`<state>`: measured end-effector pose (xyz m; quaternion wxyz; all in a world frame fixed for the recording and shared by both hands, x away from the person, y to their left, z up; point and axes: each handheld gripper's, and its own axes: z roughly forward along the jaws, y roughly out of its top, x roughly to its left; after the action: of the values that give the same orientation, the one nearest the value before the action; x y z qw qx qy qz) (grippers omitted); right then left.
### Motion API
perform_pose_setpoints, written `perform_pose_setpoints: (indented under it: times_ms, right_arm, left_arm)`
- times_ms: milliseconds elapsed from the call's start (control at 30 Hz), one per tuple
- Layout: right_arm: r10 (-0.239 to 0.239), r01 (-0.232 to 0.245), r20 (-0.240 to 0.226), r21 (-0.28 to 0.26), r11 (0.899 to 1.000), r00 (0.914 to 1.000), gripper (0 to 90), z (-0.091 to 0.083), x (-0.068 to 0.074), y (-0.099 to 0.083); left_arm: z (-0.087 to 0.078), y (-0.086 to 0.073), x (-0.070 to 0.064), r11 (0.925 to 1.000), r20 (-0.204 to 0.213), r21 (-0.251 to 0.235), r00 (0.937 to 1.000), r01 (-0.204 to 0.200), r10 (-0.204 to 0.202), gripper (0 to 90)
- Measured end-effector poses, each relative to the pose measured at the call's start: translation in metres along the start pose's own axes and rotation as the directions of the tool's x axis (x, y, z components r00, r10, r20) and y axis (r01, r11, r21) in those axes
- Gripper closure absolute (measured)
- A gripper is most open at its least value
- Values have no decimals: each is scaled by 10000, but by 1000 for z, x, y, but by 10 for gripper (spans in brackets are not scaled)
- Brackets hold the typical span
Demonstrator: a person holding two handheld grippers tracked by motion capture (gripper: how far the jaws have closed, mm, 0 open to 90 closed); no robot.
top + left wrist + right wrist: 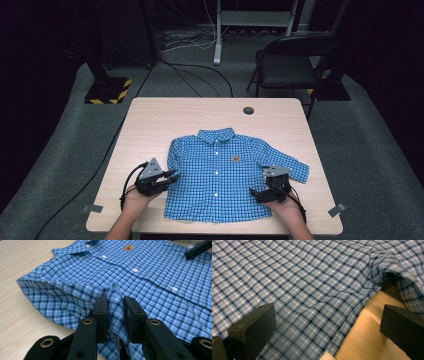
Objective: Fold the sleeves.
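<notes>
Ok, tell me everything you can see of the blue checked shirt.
The shirt is small, of blue, white and dark checked woven cloth, with a collar, white buttons and a small brown chest badge. It lies face up, buttoned, on the wooden table. The left gripper pinches a fold of cloth at its side edge; the right gripper, jaws open, straddles the opposite edge.

The shirt point(220, 170) is woven cloth, a soft matt check in blue, with small glossy white buttons point(135, 270) of plastic. The bench point(165, 115) has a light wood-grain top, smooth and only a little shiny. The left tongs point(115, 315) and right tongs point(324, 327) look like matt black plastic, and the left ones carry brass-coloured metal rings point(87, 321). The floor point(60, 145) is a rough grey carpet.
</notes>
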<state>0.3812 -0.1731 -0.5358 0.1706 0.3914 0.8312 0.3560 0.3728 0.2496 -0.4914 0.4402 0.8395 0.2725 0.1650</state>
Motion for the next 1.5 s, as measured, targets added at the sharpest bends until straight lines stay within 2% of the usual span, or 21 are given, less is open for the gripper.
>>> perform_pose_setpoints:
  times_ms: [433,733,833,933,1067,1133,1167,1300,1367,1400,1433,1500]
  right_arm:
    - [1,-1,1,0,10000,10000,0,0,0,0]
    - [4,-4,4,-1,10000,10000,0,0,0,0]
    - [2,-2,4,0,10000,10000,0,0,0,0]
    - [5,-5,3,1,10000,10000,0,0,0,0]
    - [2,-2,3,1,10000,10000,0,0,0,0]
    - [1,-1,3,0,10000,10000,0,0,0,0]
    - [4,-4,3,0,10000,10000,0,0,0,0]
    - [2,-2,4,0,10000,10000,0,0,0,0]
    - [3,-3,3,0,10000,10000,0,0,0,0]
    - [3,-3,3,0,10000,10000,0,0,0,0]
    - [4,-4,4,1,10000,10000,0,0,0,0]
    - [6,-6,2,1,10000,10000,0,0,0,0]
  left_arm:
    - [17,7,-16,9991,562,239,9979,-348,335,722]
    - [31,11,-28,9966,963,503,9935,-654,604,717]
    - [35,11,-30,9957,1029,635,9928,-675,608,681]
    - [41,10,-35,9925,1183,869,9901,-854,749,658]
    - [44,10,-37,9922,1299,881,9886,-879,760,629]
    - [46,10,-38,9934,1446,853,9874,-768,639,601]
    - [48,10,-39,9944,1663,857,9849,-626,477,590]
    - [50,10,-40,9929,1836,924,9813,-751,572,562]
    - [49,11,-39,9958,2072,772,9777,-497,328,531]
    - [49,11,-39,9958,2072,772,9777,-497,328,515]
    - [48,11,-39,9963,2365,672,9710,-529,356,512]
    - [46,12,-39,9936,2229,803,9730,-794,597,488]
